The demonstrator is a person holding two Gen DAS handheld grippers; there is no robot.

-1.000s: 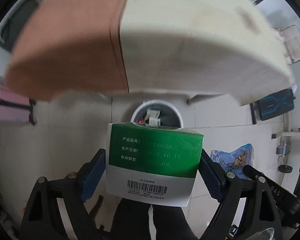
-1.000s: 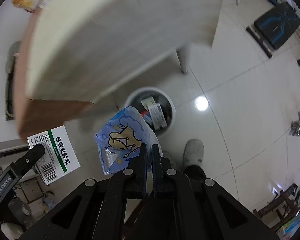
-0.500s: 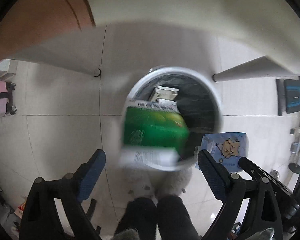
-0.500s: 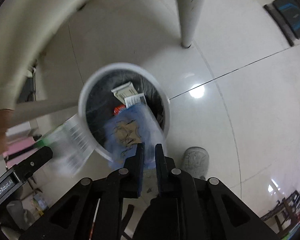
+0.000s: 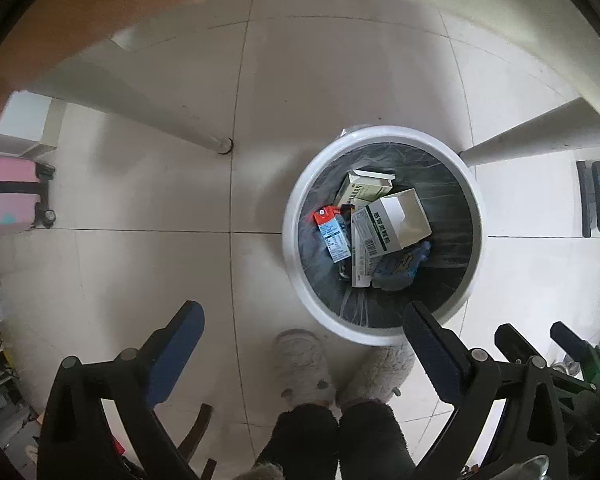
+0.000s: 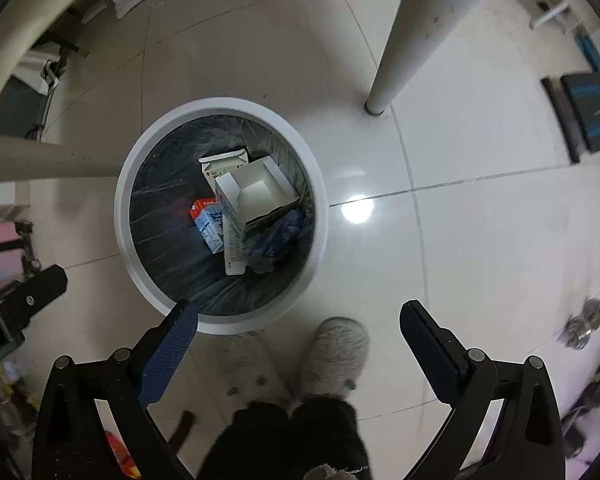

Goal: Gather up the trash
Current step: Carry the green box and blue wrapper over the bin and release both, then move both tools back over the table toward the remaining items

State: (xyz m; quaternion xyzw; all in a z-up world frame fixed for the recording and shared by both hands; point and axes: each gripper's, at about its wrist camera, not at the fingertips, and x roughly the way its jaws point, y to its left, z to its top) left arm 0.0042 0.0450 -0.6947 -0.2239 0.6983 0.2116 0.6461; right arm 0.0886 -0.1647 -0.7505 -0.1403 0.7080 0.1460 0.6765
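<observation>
Spread wide and empty, the jaws of the left gripper point(image 5: 302, 334) are framing the lower part of the left wrist view, having just been opening a little further with nothing between them. Right of centre, the white trash bin point(image 5: 296, 248) is standing on the pale tiled floor point(image 5: 140, 272), its black liner showing inside. A green-and-white box point(image 5: 392, 224) is lying in the bin on top of other cartons, with a crumpled blue bag point(image 5: 398, 266) just below it in the frame and a red-and-blue carton point(image 5: 332, 230) to its left. Two fluffy slippers point(image 5: 304, 364) are showing at lower centre, touching the bin's near rim.

Over in the right wrist view, the right gripper point(image 6: 298, 334) is hanging with its jaws just as wide, having just been opening, and nothing is sitting between them either. Left of centre, the bin point(image 6: 120, 216) is holding the same box point(image 6: 256, 194), open side up, with the blue bag point(image 6: 280, 236) tucked against its lower right. A table leg point(image 6: 404, 48) is standing at upper right.
</observation>
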